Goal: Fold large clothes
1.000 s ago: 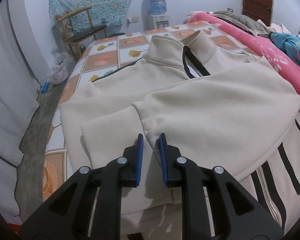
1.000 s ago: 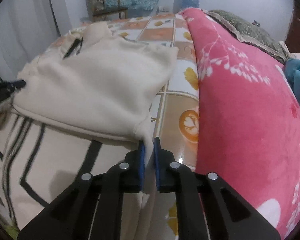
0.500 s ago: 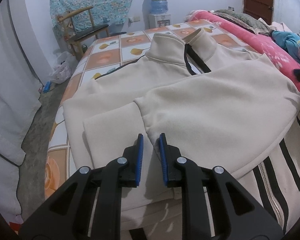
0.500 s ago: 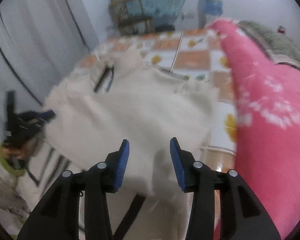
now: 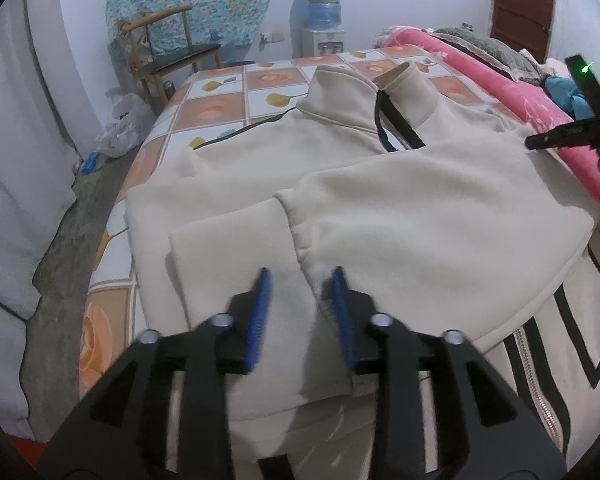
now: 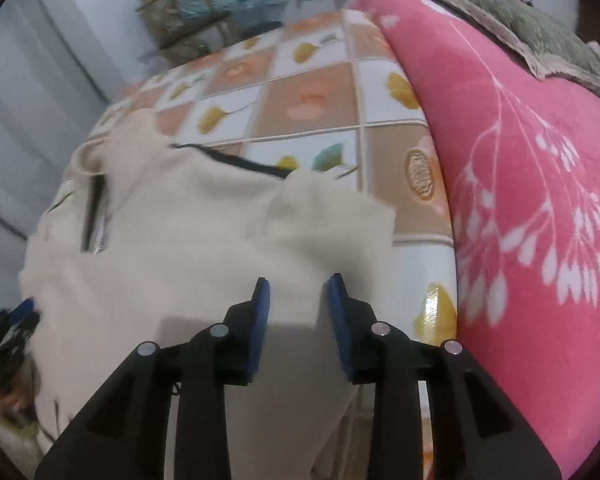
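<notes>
A cream zip jacket point(image 5: 420, 220) lies face up on the bed, both sleeves folded across its chest and the collar point(image 5: 360, 96) at the far end. My left gripper point(image 5: 300, 312) hovers at the near sleeve cuff point(image 5: 312, 256). Its jaws are opening; the cuff lies loose between them and the pads do not press it. My right gripper point(image 6: 298, 304) hangs over the jacket point(image 6: 180, 248) at its folded shoulder edge, near the pink blanket. Its jaws are closing but stand apart, with cream cloth below them.
The bed has a tiled flower sheet point(image 5: 216, 108). A pink blanket point(image 6: 520, 160) is heaped along its right side. A wooden chair point(image 5: 172, 48), a water dispenser point(image 5: 324, 12) and a plastic bag point(image 5: 124, 124) stand beyond the bed. White curtain point(image 5: 16, 160) hangs at left.
My left jaws have parted and let go of the sleeve cuff. My right gripper released the jacket's edge and swung toward the shoulder end, with its jaws now apart.
</notes>
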A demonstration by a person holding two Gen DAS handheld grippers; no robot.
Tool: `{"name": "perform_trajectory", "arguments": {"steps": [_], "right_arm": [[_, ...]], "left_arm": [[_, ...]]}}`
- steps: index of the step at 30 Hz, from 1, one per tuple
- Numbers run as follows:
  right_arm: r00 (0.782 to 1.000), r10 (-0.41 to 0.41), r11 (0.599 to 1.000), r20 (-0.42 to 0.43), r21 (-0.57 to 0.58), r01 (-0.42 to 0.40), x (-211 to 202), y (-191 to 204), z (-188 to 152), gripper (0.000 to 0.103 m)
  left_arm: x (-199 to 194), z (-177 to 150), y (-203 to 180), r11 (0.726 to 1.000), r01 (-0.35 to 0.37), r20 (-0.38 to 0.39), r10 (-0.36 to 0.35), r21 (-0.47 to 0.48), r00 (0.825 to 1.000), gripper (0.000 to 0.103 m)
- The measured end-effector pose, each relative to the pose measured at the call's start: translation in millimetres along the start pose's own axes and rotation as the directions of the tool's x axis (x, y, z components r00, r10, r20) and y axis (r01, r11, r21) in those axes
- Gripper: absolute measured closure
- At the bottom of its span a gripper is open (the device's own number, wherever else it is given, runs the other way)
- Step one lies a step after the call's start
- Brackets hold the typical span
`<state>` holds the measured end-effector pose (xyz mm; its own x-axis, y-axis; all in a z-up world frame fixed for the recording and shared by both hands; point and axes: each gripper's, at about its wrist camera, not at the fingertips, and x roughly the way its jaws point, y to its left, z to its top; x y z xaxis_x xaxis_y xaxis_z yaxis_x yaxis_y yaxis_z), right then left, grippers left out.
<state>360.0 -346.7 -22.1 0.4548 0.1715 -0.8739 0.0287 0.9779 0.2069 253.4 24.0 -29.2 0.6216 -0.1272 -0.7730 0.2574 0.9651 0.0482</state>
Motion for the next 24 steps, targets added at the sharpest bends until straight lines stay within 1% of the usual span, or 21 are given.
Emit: {"name": "perform_trajectory", "arguments": {"steps": [1, 2, 3, 4, 5, 6, 7, 8, 10, 11, 12, 13, 14, 15, 16, 17, 19, 21, 24], "right_arm": [[1.0, -0.008, 1.0, 0.004, 0.024, 0.008, -4, -1, 1, 0.072], [0.999, -0.041, 0.997, 0.007, 0.058, 0.041, -14, 1, -1, 0.072], [0.999, -0.038, 0.996, 0.009, 0.081, 0.037, -24, 4, -5, 0.068], [1.0, 0.011, 0.995, 0.013, 0.096, -0.012, -34, 4, -9, 0.061], [0.996, 0.089, 0.99, 0.026, 0.104, -0.091, -50, 9, -18, 0.057], [0.992, 0.12, 0.987, 0.041, 0.098, -0.123, -64, 15, -28, 0.05], [0.991, 0.121, 0.989, 0.054, 0.081, -0.125, -77, 21, -39, 0.045], [0.992, 0.103, 0.993, 0.067, 0.044, -0.106, -92, 31, -54, 0.043], [0.994, 0.078, 0.997, 0.08, -0.019, -0.077, -111, 48, -84, 0.035], [0.995, 0.067, 0.997, 0.077, -0.055, -0.062, -120, 60, -107, 0.033], [0.995, 0.055, 0.996, 0.08, -0.075, -0.05, -126, 68, -125, 0.03], [0.996, 0.045, 0.995, 0.081, -0.09, -0.037, -130, 74, -136, 0.028], [0.996, 0.017, 0.992, 0.086, -0.129, -0.006, -135, 88, -161, 0.027], [0.995, -0.007, 0.988, 0.096, -0.151, 0.022, -137, 97, -177, 0.022], [0.994, -0.031, 0.985, 0.104, -0.166, 0.048, -140, 102, -189, 0.021], [0.991, -0.067, 0.977, 0.113, -0.194, 0.088, -137, 115, -211, 0.019], [0.989, -0.09, 0.968, 0.117, -0.221, 0.114, -132, 129, -236, 0.019], [0.99, -0.089, 0.969, 0.11, -0.221, 0.112, -125, 137, -253, 0.018], [0.986, -0.129, 0.965, 0.108, -0.214, 0.15, -112, 147, -273, 0.017]], "left_arm": [[-5, 0, 1, 1.0, -0.01, -0.002, 0.01, -0.009, 1.0, 0.055], [-13, 0, 3, 1.0, -0.023, 0.003, 0.023, -0.011, 1.0, 0.051], [-19, 0, 4, 1.0, -0.03, 0.01, 0.03, -0.009, 1.0, 0.041], [-32, -2, 5, 0.999, -0.039, 0.025, 0.039, -0.001, 0.999, 0.033], [-41, -4, 5, 0.999, -0.044, 0.035, 0.044, 0.006, 0.998, 0.03], [-52, -8, 6, 0.999, -0.051, 0.044, 0.051, 0.011, 0.998, 0.028], [-61, -13, 6, 0.998, -0.057, 0.045, 0.057, 0.011, 0.997, 0.025], [-68, -17, 6, 0.998, -0.058, 0.039, 0.057, 0.005, 0.998, 0.024], [-81, -30, 6, 0.999, -0.043, 0.021, 0.043, -0.018, 0.999, 0.021], [-88, -38, 5, 0.999, -0.033, 0.013, 0.033, -0.031, 0.999, 0.02], [-92, -45, 2, 0.999, -0.027, 0.005, 0.027, -0.039, 1.0, 0.019], [-100, -56, -2, 0.999, -0.019, -0.003, 0.019, -0.051, 1.0, 0.019], [-106, -66, -7, 0.998, -0.016, -0.004, 0.016, -0.057, 1.0, 0.019], [-110, -75, -12, 0.998, -0.011, -0.005, 0.011, -0.061, 1.0, 0.018], [-113, -82, -16, 0.998, -0.007, -0.008, 0.007, -0.064, 1.0, 0.017], [-114, -92, -23, 0.998, -0.003, -0.018, 0.001, -0.066, 1.0, 0.017], [-113, -108, -33, 0.997, -0.011, -0.047, 0.007, -0.071, 0.999, 0.017], [-109, -122, -40, 0.997, -0.019, -0.073, 0.014, -0.077, 0.997, 0.017], [-100, -139, -46, 0.995, -0.049, -0.108, 0.039, -0.082, 0.993, 0.017]]}}
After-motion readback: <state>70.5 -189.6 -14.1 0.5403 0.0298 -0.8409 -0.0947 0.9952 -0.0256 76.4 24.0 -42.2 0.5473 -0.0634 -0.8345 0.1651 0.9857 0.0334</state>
